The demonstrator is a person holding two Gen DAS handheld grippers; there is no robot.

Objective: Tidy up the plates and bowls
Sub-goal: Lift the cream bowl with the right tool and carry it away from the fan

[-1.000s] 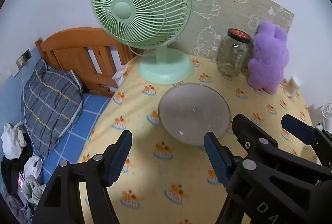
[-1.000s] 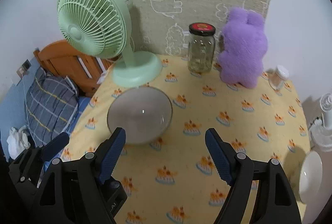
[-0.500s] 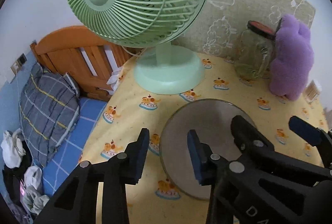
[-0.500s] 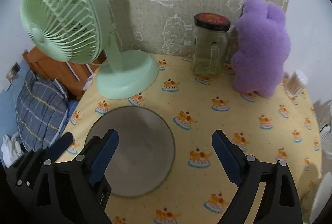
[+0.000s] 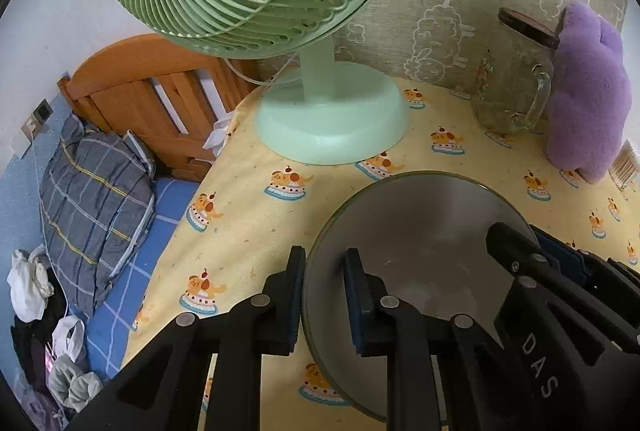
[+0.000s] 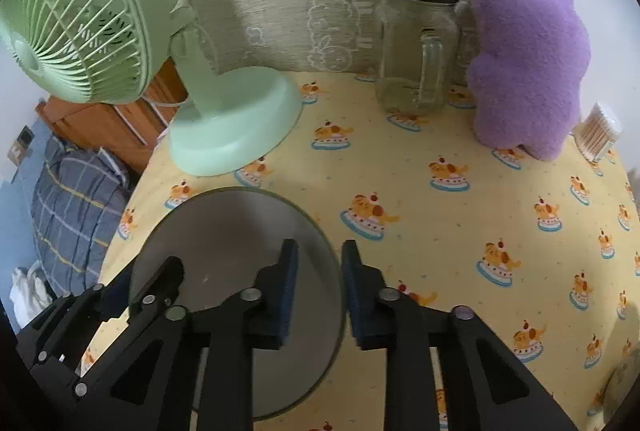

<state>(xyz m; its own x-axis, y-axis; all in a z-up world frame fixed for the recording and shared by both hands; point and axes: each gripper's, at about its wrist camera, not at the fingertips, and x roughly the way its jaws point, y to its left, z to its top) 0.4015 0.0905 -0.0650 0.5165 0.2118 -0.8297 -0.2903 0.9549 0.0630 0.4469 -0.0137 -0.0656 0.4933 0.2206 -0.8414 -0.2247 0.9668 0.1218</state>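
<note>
A smoky grey glass bowl [image 5: 420, 227] [image 6: 232, 235] sits on the yellow cake-print tablecloth [image 6: 440, 231]. My left gripper [image 5: 325, 271] is shut on the bowl's left rim, one pad inside the bowl and one outside. Across from it, my right gripper [image 6: 319, 265] is shut on the right rim in the same way. Each wrist view also catches the other gripper at the far side of the bowl: the right gripper [image 5: 536, 251] and the left gripper [image 6: 138, 283]. The bowl rests on the cloth.
A green desk fan [image 5: 332, 115] [image 6: 236, 127] stands just behind the bowl. A lidded glass jar [image 6: 416, 51], a purple plush toy [image 6: 528, 59] and a cotton swab tub [image 6: 598, 129] line the back right. The table's left edge drops to a bed with a plaid pillow [image 5: 92, 199].
Both grippers came forward and down to the bowl. Their wide jaws closed on its rim, the left on the left side and the right on the right side.
</note>
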